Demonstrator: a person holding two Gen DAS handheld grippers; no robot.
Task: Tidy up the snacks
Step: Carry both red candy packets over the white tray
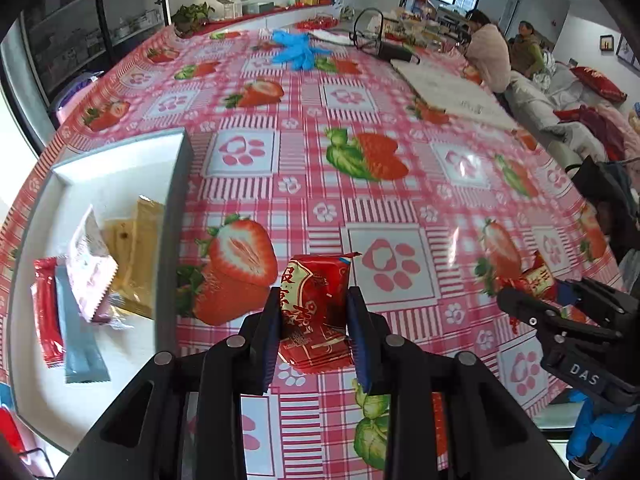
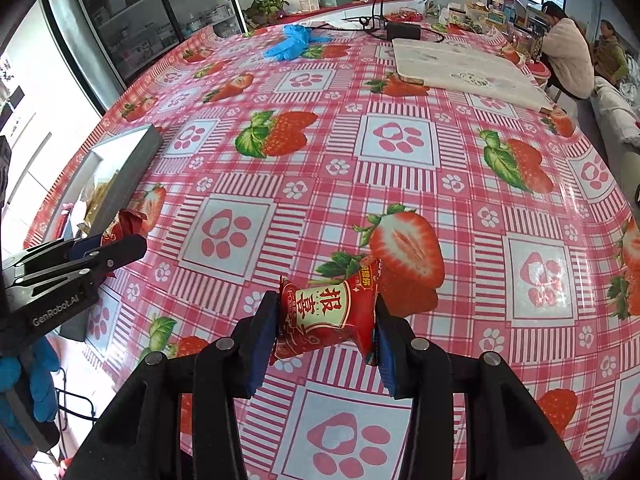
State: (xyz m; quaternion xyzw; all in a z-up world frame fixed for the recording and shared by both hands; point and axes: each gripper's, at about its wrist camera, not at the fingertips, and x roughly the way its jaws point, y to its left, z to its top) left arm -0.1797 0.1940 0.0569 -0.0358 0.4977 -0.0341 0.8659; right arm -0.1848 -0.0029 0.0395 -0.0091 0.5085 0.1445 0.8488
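The white tray (image 1: 120, 152) near the table's (image 1: 360, 100) left edge already holds several packets. My left tongs (image 1: 314, 320) clamp one red snack packet (image 1: 316, 300) above the cloth just beside it; my right tongs (image 2: 326, 320) clamp another red packet (image 2: 332, 312). Both are undelivered. The tray's near end is cut off.

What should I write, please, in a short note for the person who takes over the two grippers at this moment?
Left gripper: shut on a red snack pack, above the tablecloth, beside the tray.
Right gripper: shut on another red pack.
Done: the tray already holds a red stick, a grey stick, a pink pack and yellow packs.
Left: probably place both red packs in the tray.
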